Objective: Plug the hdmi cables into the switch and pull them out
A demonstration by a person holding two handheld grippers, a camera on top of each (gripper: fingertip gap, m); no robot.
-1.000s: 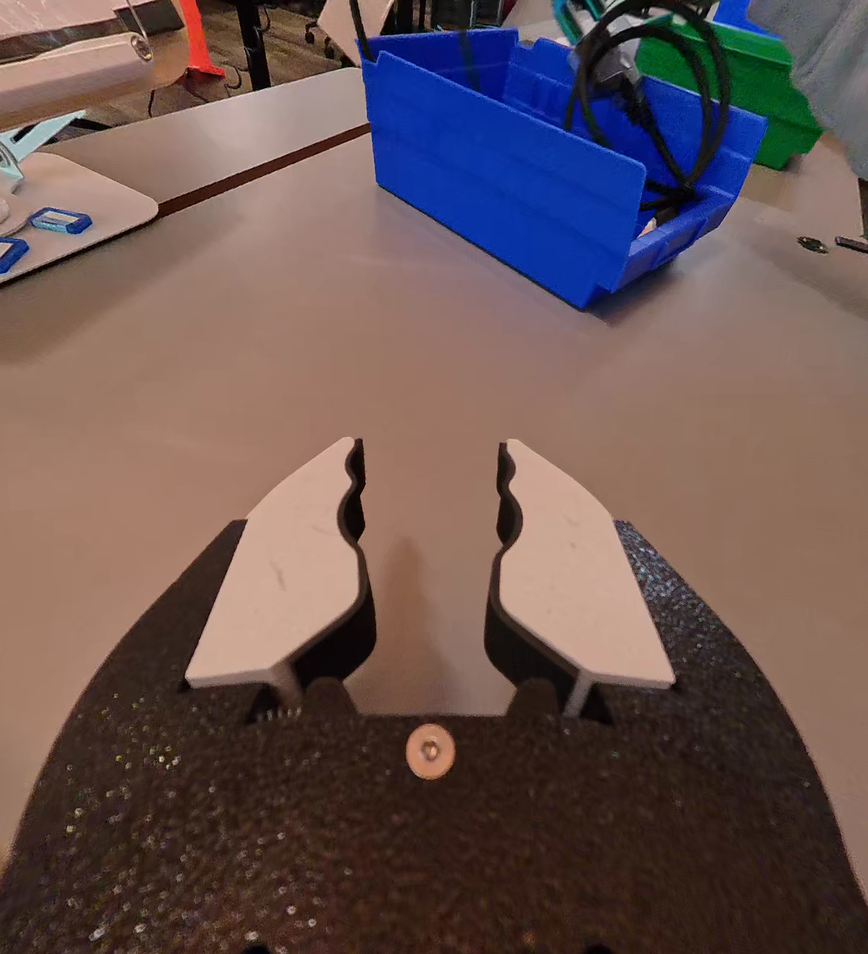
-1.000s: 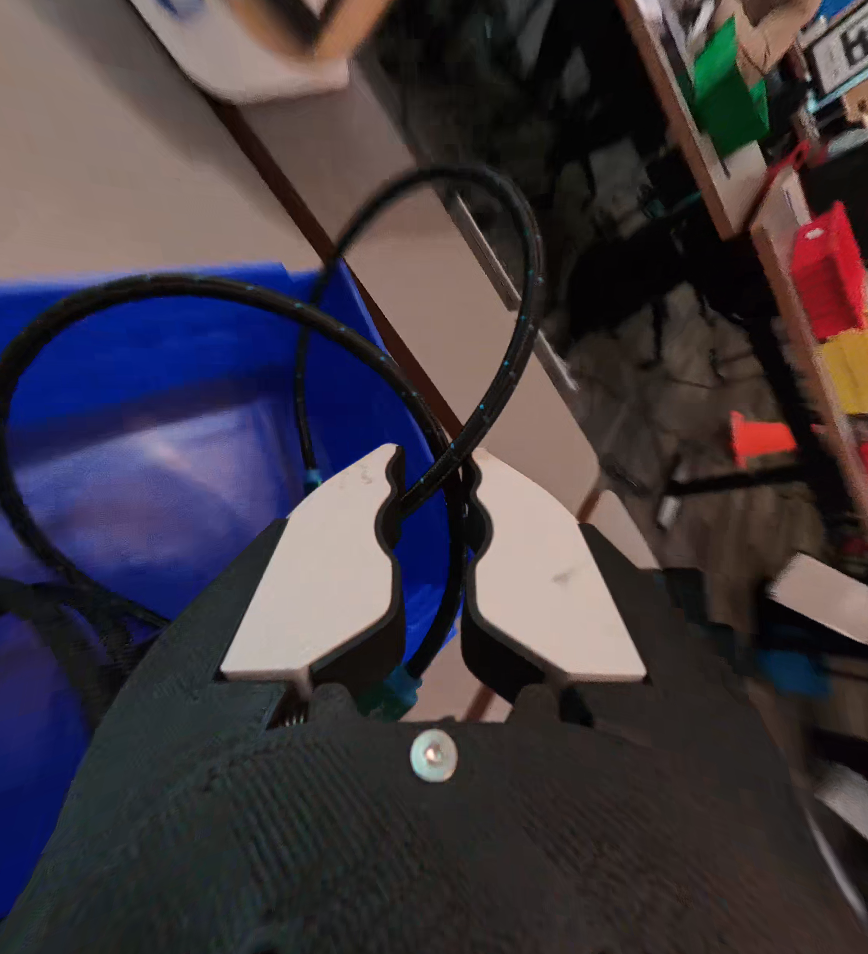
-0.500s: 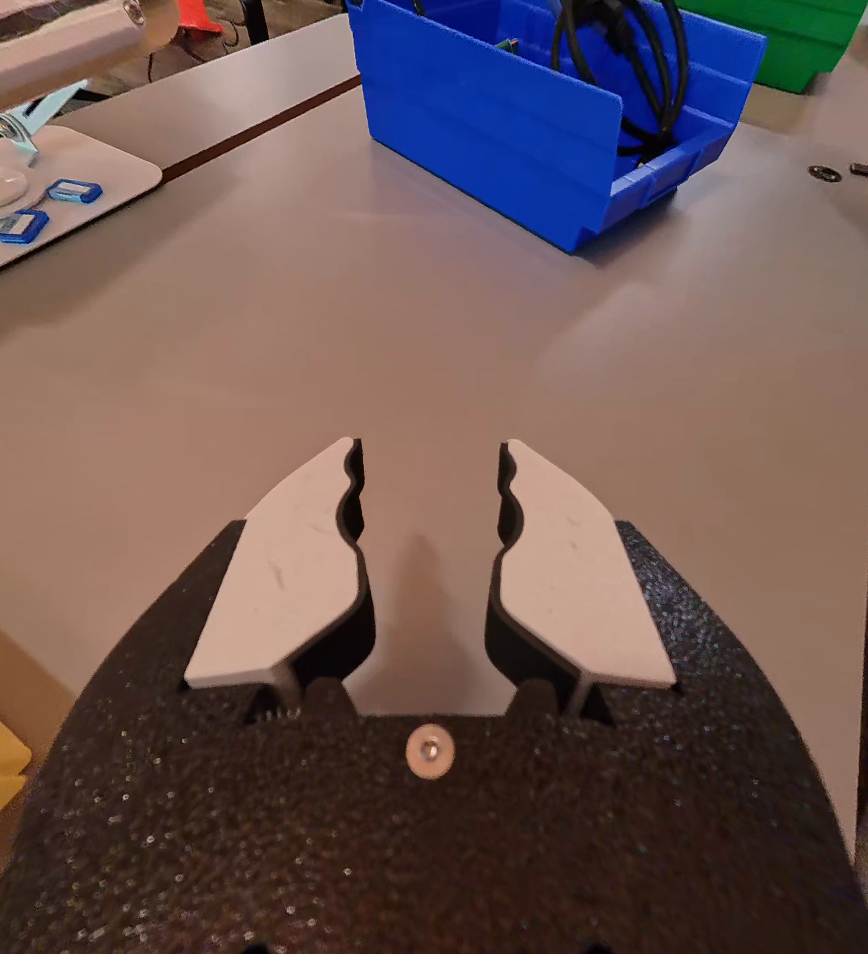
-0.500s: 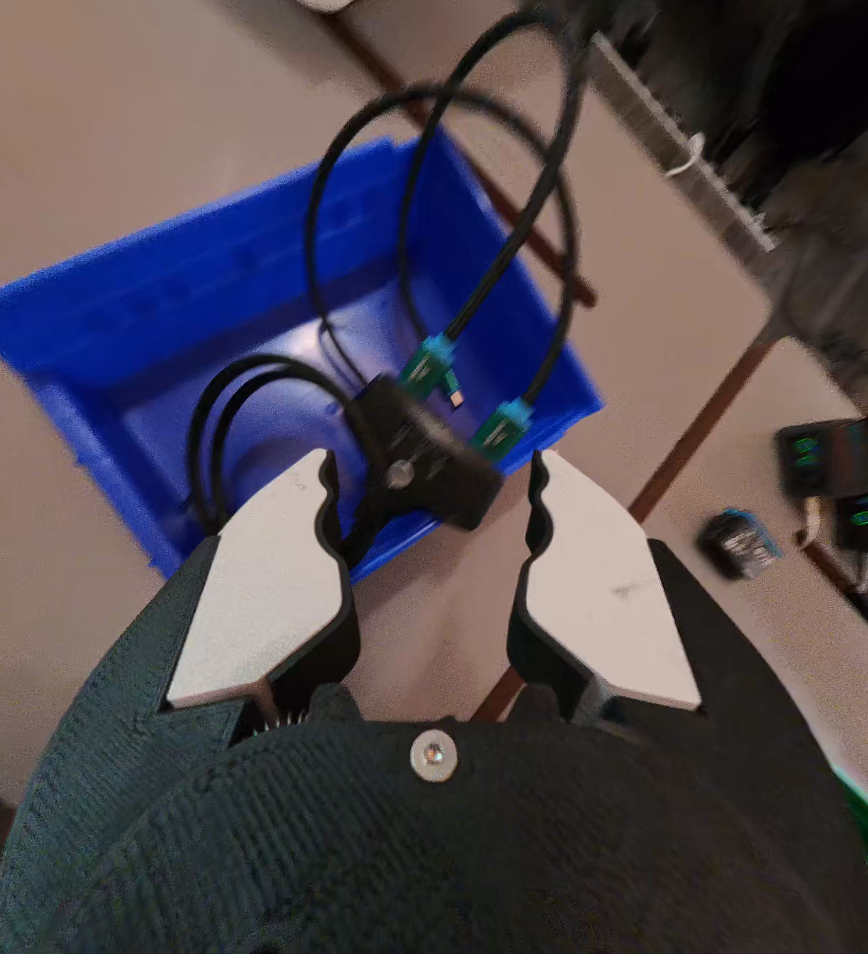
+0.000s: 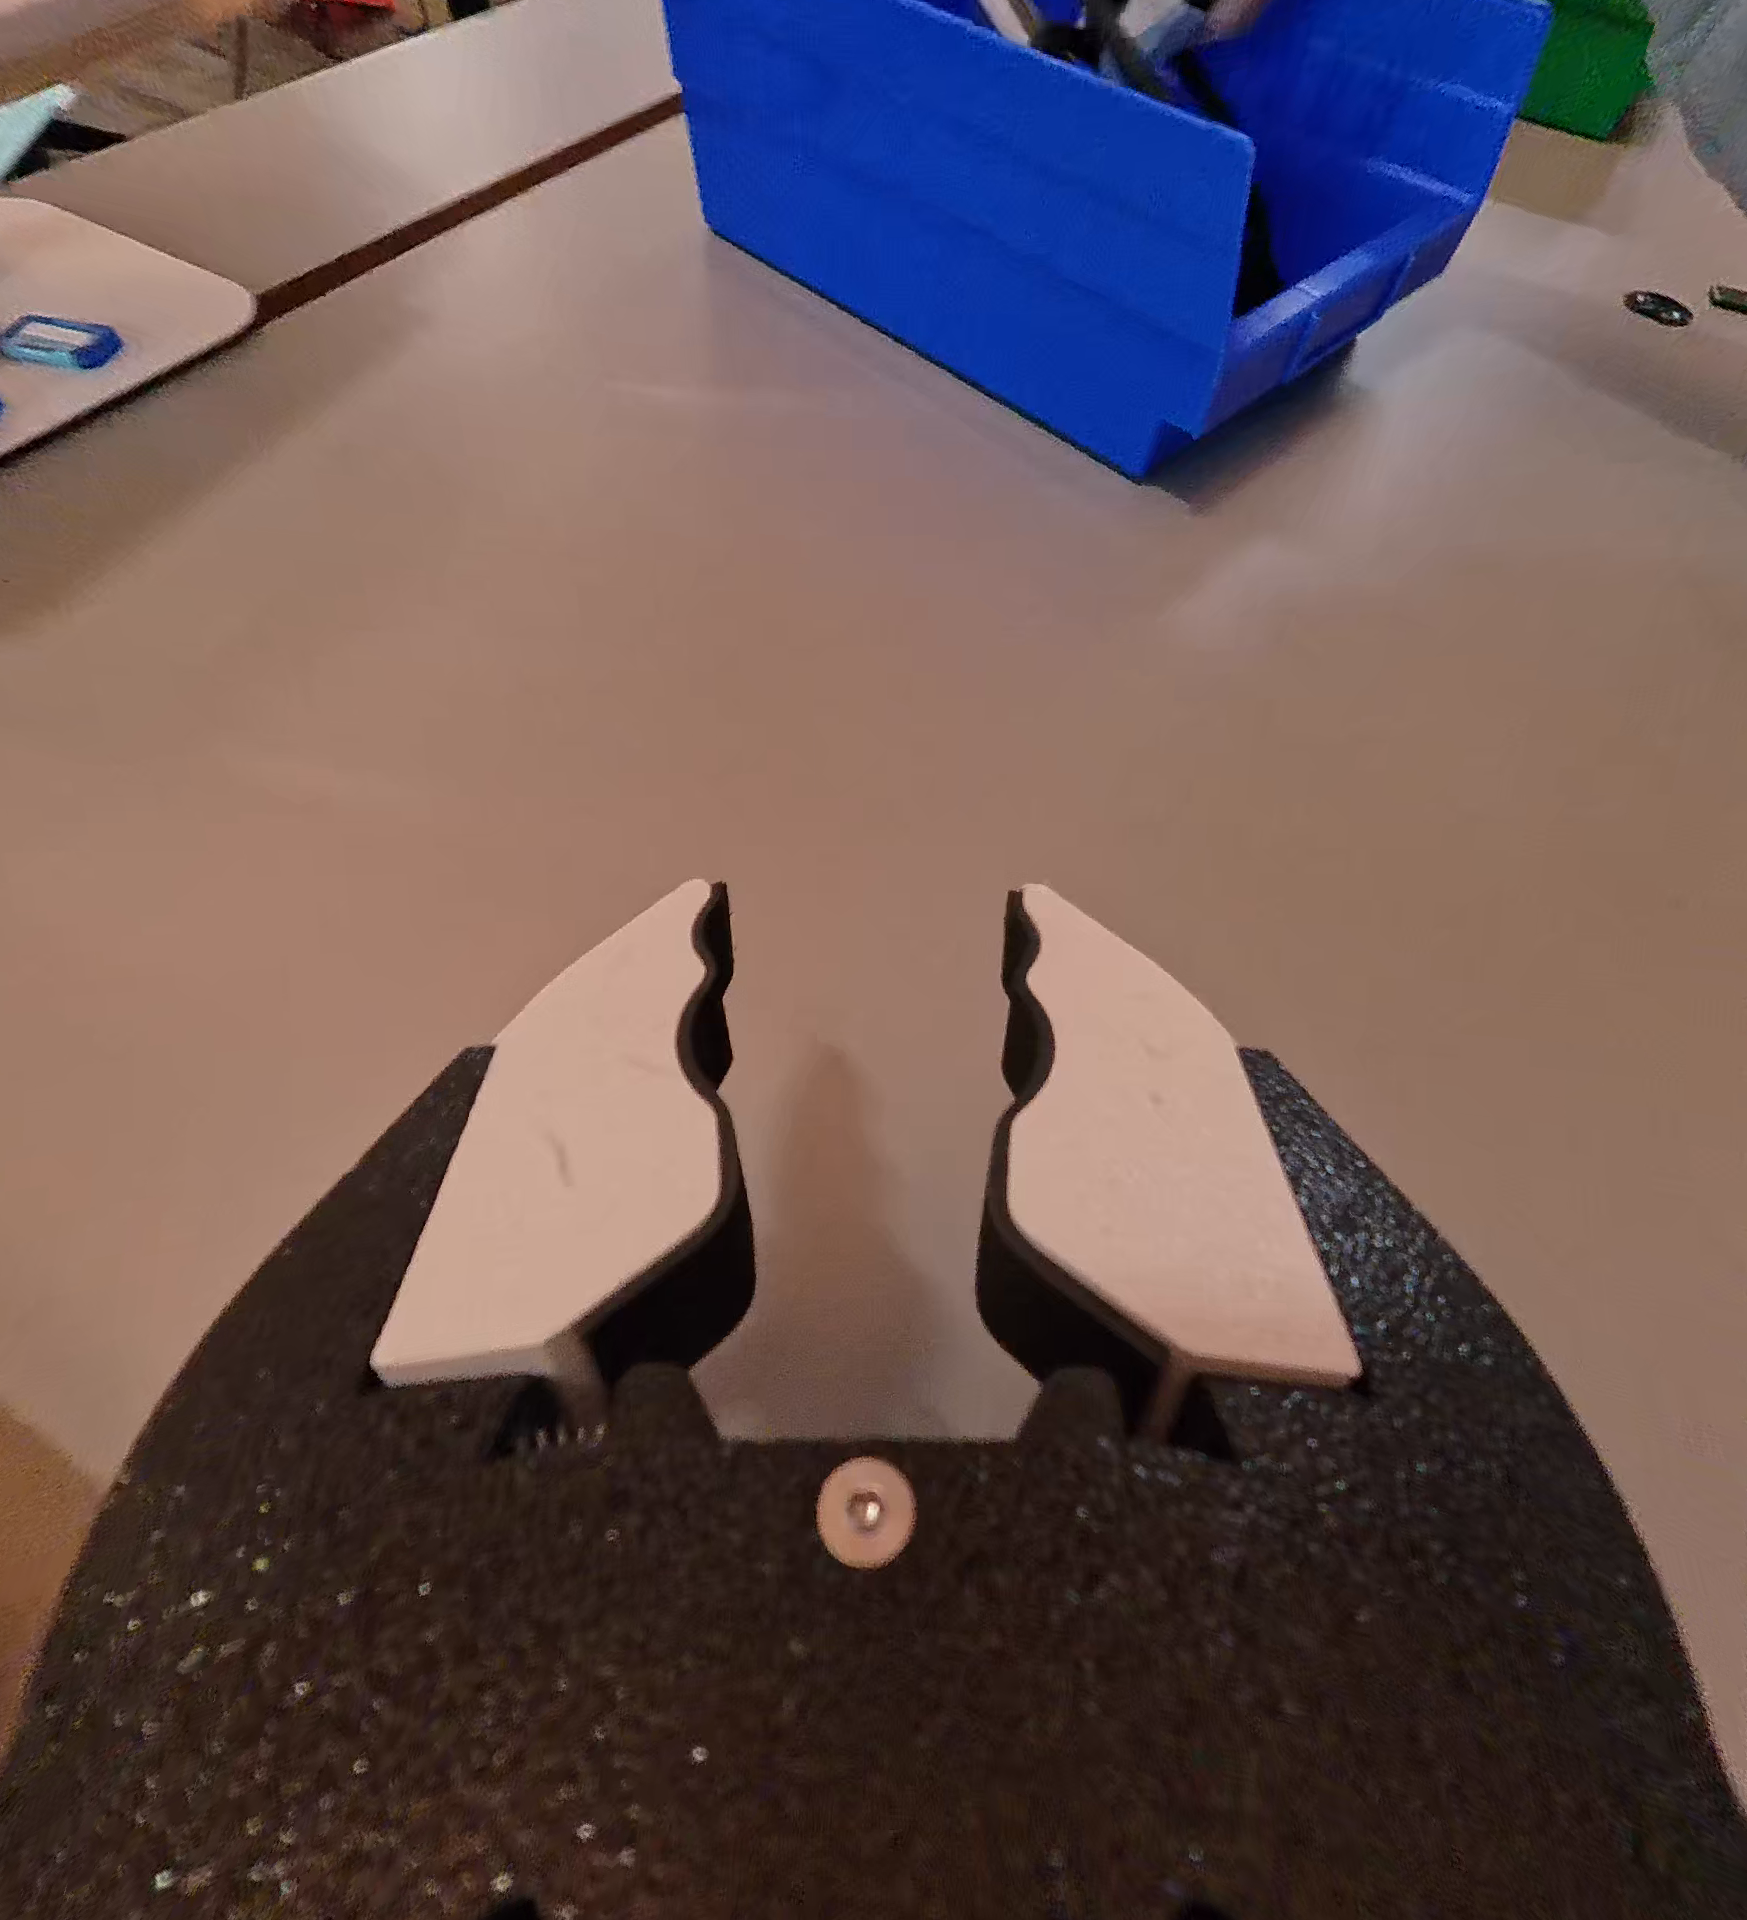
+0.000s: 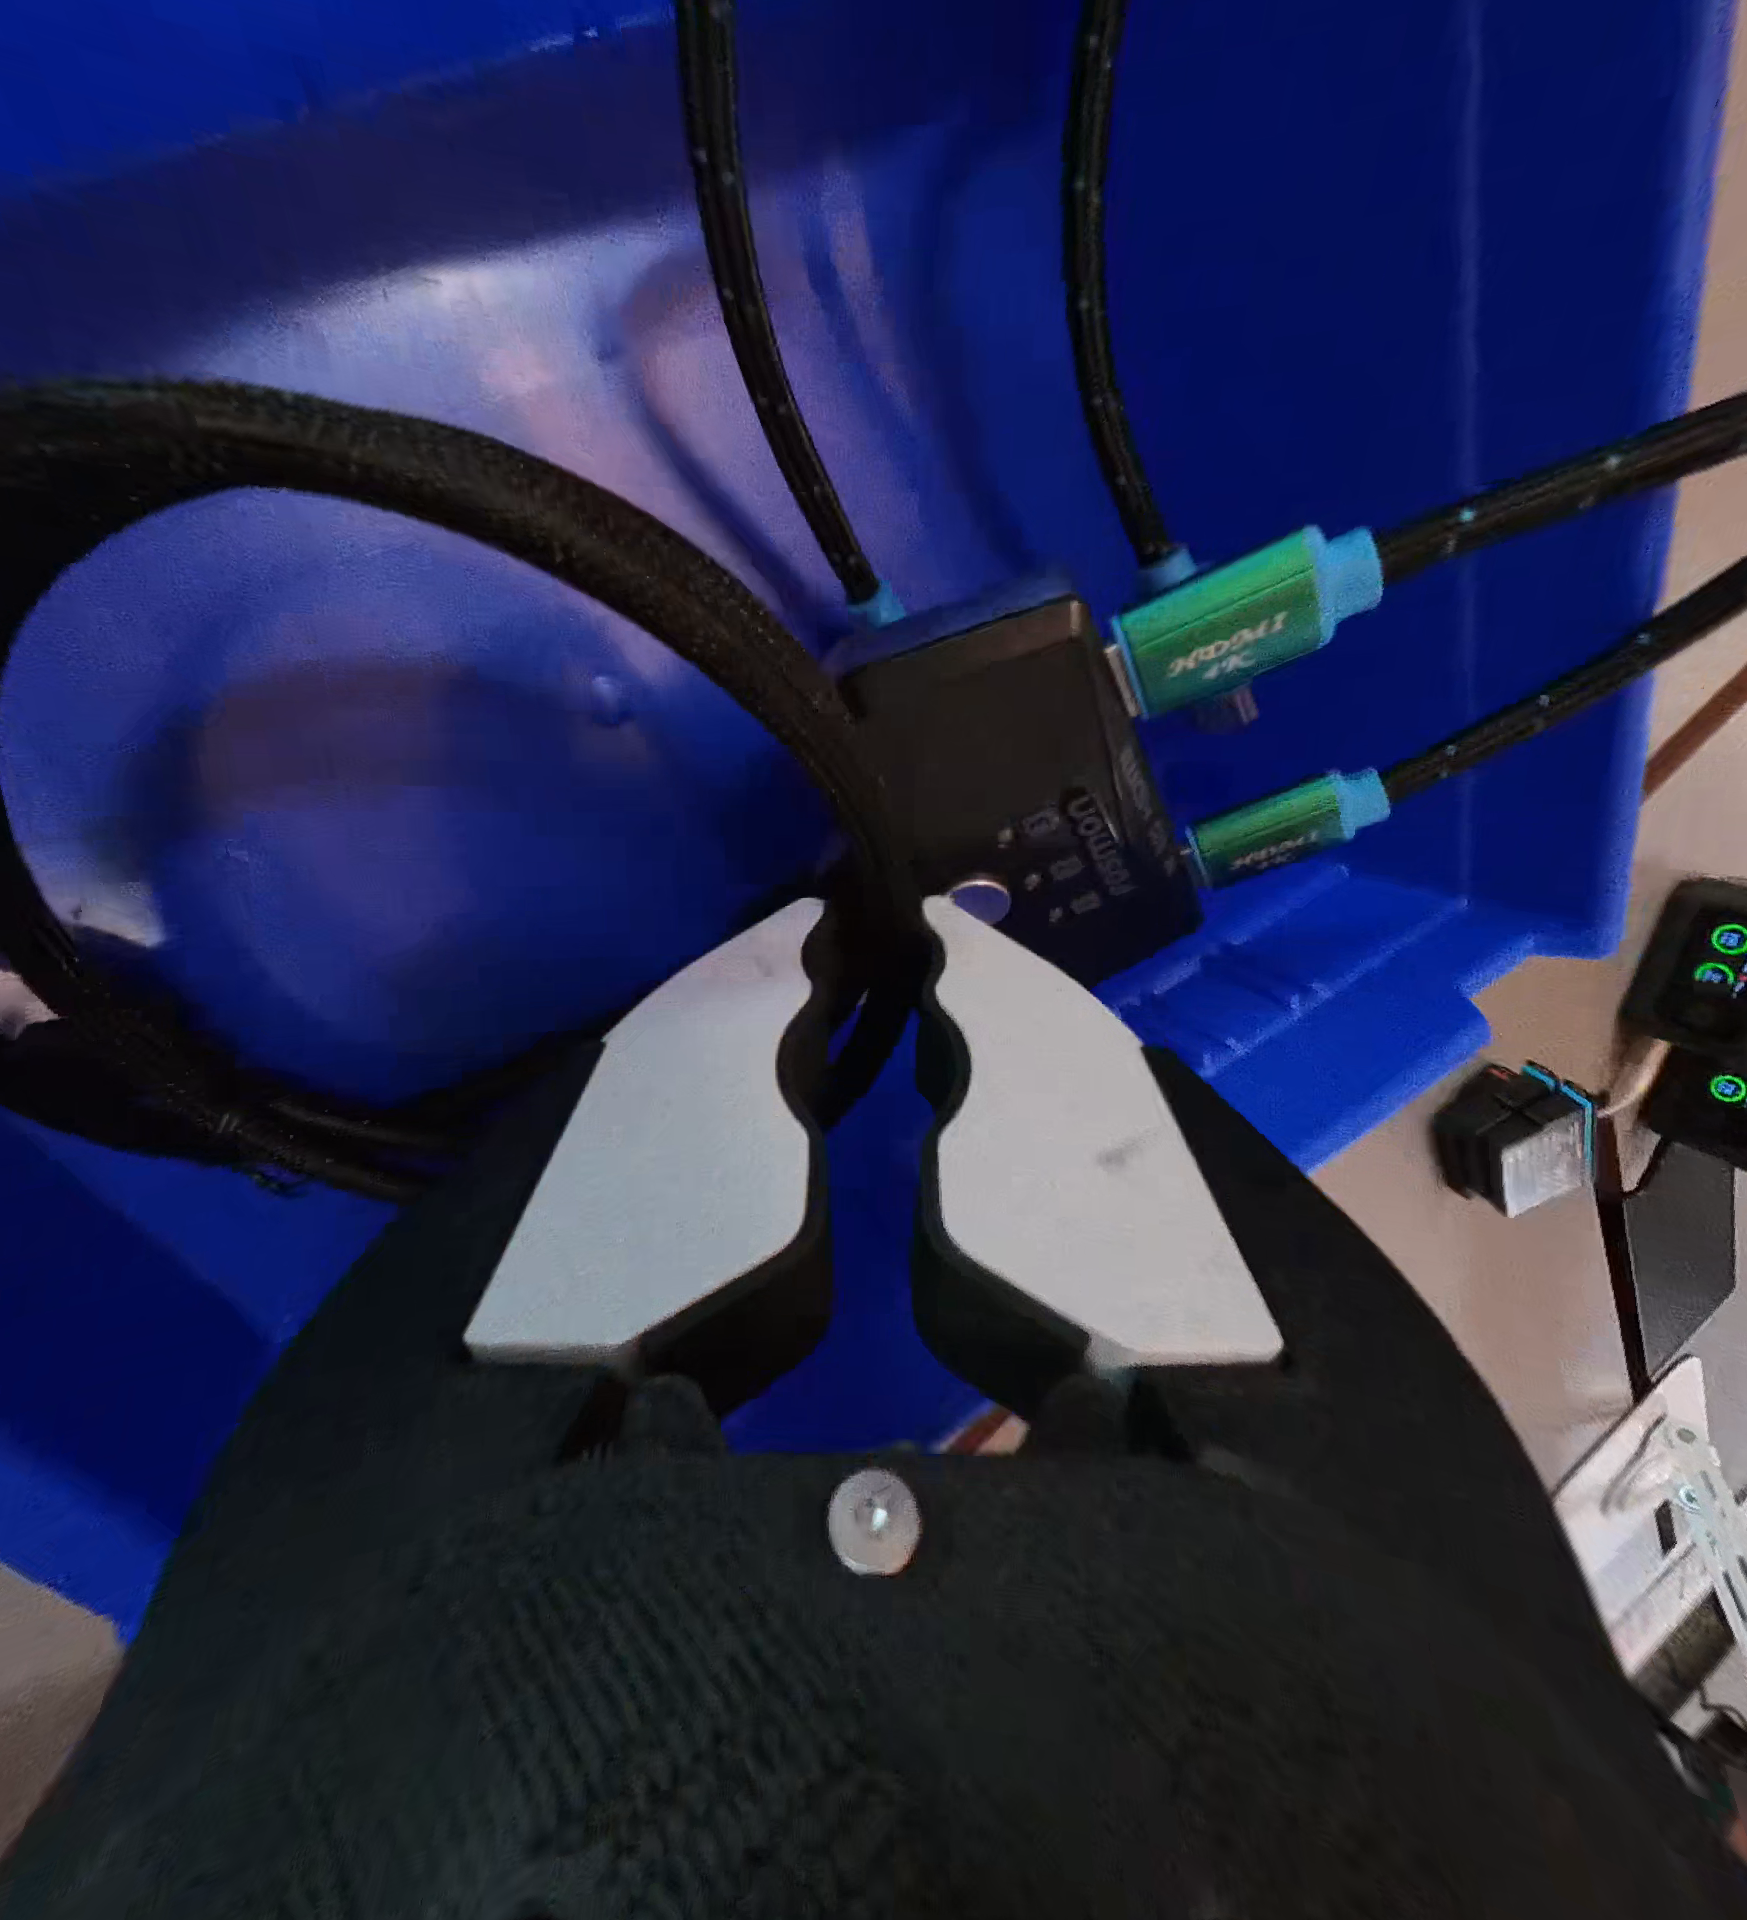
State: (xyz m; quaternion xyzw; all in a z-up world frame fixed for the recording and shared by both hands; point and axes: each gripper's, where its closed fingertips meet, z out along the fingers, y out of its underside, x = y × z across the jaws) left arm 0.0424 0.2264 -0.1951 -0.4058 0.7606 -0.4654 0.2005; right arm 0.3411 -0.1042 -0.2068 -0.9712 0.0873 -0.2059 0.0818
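Two views. Left wrist view: left claw [image 5: 867,904] is hanging over bare grey table [image 5: 640,623], jaws well apart, gripping nothing and touching nothing. Blue bin [image 5: 1004,229] is sitting far ahead on the table, a green bin [image 5: 1586,62] behind it; small blue-framed parts [image 5: 58,341] are lying on a pale tray [image 5: 121,281] at far left.

Right wrist view: right claw [image 6: 874,914] is reaching into the blue bin [image 6: 1368,260], jaws nearly together and pinching the thick black braided cable [image 6: 329,447] right where it is leaving the black switch [image 6: 994,748]. The switch is sitting inside the bin, touching the claw tip. Two green hdmi plugs [image 6: 1222,634] are sitting in its right side, thinner cables [image 6: 744,291] running up from its top edge.
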